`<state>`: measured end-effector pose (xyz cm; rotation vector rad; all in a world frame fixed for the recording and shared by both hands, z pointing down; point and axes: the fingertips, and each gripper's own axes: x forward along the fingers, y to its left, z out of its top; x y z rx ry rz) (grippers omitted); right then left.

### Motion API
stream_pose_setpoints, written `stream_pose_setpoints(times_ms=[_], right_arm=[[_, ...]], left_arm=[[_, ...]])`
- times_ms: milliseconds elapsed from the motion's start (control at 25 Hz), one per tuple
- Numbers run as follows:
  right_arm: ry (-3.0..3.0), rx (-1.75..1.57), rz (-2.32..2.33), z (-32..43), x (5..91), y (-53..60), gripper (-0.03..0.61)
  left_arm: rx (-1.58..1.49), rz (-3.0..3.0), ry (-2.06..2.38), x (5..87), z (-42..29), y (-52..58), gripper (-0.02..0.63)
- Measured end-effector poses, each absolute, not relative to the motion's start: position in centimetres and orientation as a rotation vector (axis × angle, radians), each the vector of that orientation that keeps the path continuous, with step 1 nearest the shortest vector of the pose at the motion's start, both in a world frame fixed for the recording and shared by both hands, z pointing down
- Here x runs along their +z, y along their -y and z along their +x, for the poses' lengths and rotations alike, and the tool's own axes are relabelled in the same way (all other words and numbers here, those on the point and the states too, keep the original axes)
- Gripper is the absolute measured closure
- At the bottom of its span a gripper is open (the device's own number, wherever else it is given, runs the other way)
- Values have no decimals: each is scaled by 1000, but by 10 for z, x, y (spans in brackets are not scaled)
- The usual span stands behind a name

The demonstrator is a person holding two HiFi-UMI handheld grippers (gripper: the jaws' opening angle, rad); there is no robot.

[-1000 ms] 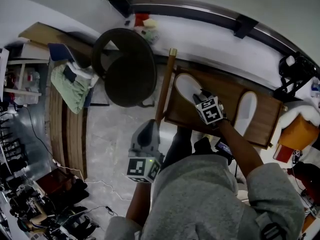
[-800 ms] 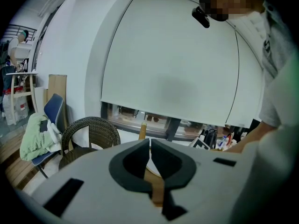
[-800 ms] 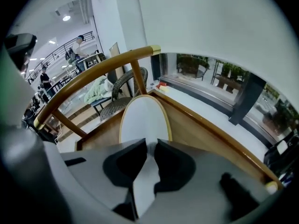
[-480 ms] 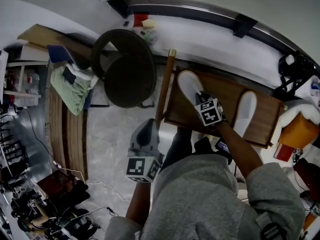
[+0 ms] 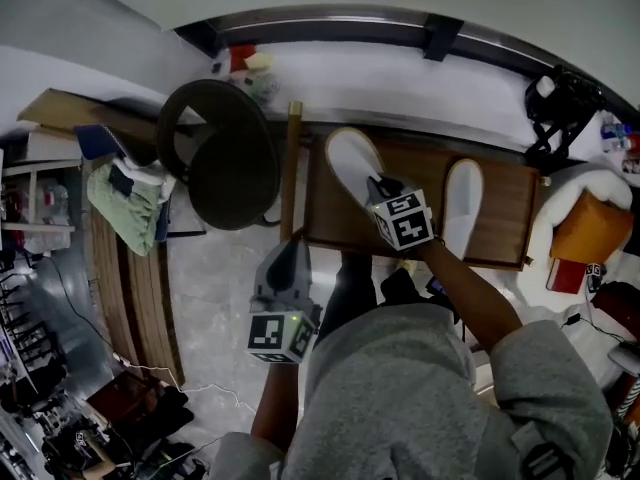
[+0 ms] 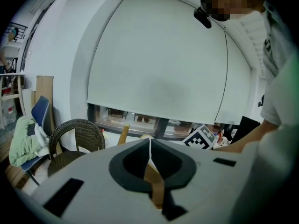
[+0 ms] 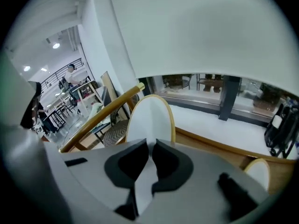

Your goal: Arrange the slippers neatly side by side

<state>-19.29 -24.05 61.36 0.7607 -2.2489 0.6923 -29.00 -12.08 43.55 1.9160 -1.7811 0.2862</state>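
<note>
Two white slippers lie on a brown wooden table (image 5: 500, 238). The left slipper (image 5: 350, 163) points away and to the left; the right slipper (image 5: 463, 203) lies apart from it, near the table's right end. My right gripper (image 5: 378, 183) is at the near end of the left slipper. Its jaws have just been closing, and in the right gripper view they (image 7: 151, 146) are shut on the left slipper (image 7: 149, 120), whose white sole rises ahead of them. My left gripper (image 5: 290, 253) hangs off the table's left front corner, shut (image 6: 149, 146) and holding nothing.
A dark wicker chair (image 5: 230, 158) stands left of the table, with a wooden pole (image 5: 290, 168) between them. A green cloth (image 5: 120, 198) lies on a chair further left. An orange cushion (image 5: 590, 233) sits beyond the table's right end. A window sill runs behind.
My right gripper has risen a little at the left slipper's near end, and the slipper has come up with it. The left gripper has drifted slightly. The head view has shifted.
</note>
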Motion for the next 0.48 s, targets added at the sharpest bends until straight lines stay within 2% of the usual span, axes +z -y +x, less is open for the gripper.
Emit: stream_pose_setpoints(times_ms=[480], right_arm=[[2142, 1017, 941, -98, 618, 215, 537]], left_arm=[[323, 2045, 1660, 435, -211, 120, 591]])
